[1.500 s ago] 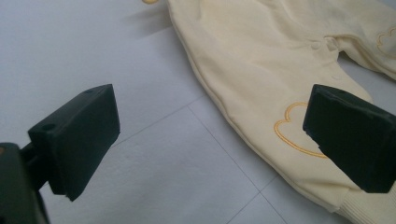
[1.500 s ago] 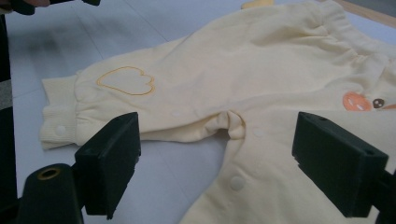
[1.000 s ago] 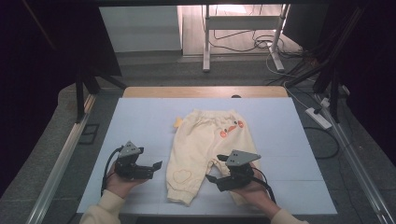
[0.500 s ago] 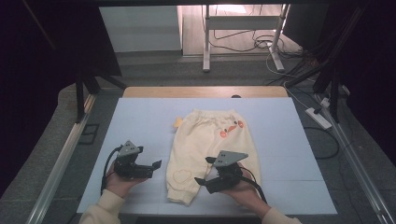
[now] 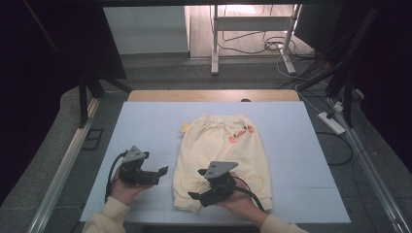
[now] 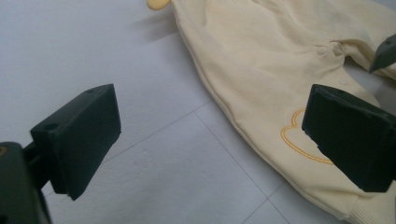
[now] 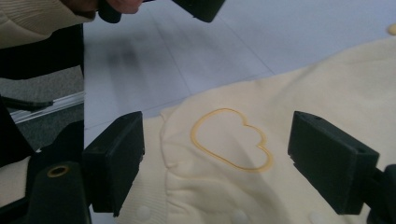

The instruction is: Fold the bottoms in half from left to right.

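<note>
My right tongs point(image 5: 197, 198), jaws wide apart, are hovering over the left cuff of the cream baby trousers point(image 5: 222, 155), lying waistband-away on the desk point(image 5: 145, 121). Left tongs point(image 5: 162, 175), likewise gaping, are waiting just beside.

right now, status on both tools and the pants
Left tool open, on the mat beside the pants. Right tool open over the left leg cuff, heart outline between its jaws. Nothing in the way.

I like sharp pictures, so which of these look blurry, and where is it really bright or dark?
High view: bright glare at the top, dark sides, the pale yellow baby pants evenly lit. Left gripper view: sharp, soft shadow by the pants' edge. Right gripper view: the table looks smeared, and the embroidered outline stays clear.
</note>
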